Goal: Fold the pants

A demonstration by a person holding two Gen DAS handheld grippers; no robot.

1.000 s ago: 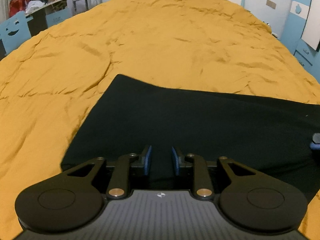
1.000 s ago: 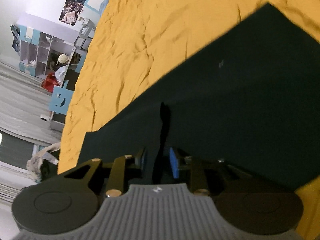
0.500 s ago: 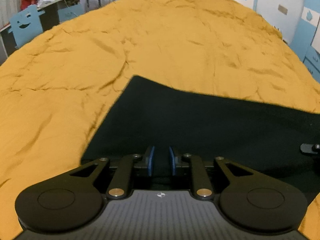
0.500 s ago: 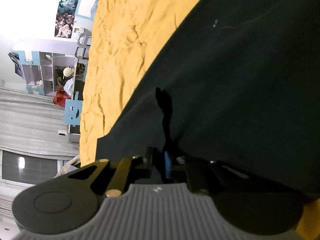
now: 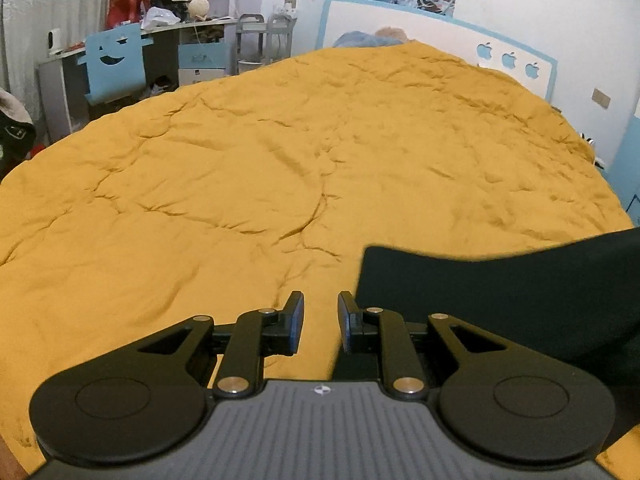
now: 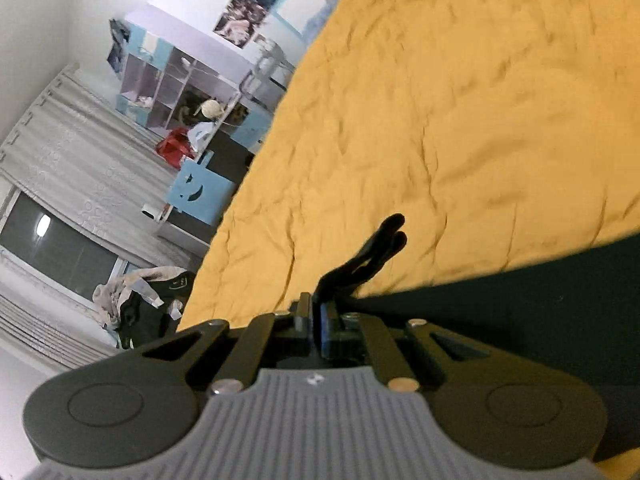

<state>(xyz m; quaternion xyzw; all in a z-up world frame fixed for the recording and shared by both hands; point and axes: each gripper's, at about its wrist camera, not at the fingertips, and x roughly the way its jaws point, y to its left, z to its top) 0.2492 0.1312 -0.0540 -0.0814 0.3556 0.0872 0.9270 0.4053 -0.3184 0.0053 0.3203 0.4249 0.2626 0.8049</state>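
The black pants (image 5: 500,296) lie on the mustard-yellow bedcover (image 5: 280,168), to the right of my left gripper (image 5: 319,326). That gripper is open and empty, its blue pads over bare bedcover just left of the pants' edge. In the right wrist view my right gripper (image 6: 316,322) is shut on a pinched fold of the pants (image 6: 520,316). A bunched tip of black fabric (image 6: 376,252) sticks out past the fingers, lifted above the bedcover (image 6: 460,120).
A desk with a blue smiley chair (image 5: 114,66) and shelves stands beyond the bed's left side. A blue headboard panel (image 5: 440,36) is at the far end. Clothes (image 6: 148,300) lie heaped by the curtained window.
My left gripper has opened, let go of the pants and moved left off them. My right gripper has closed on the pants and lifted a fold, and its view has swung upward.
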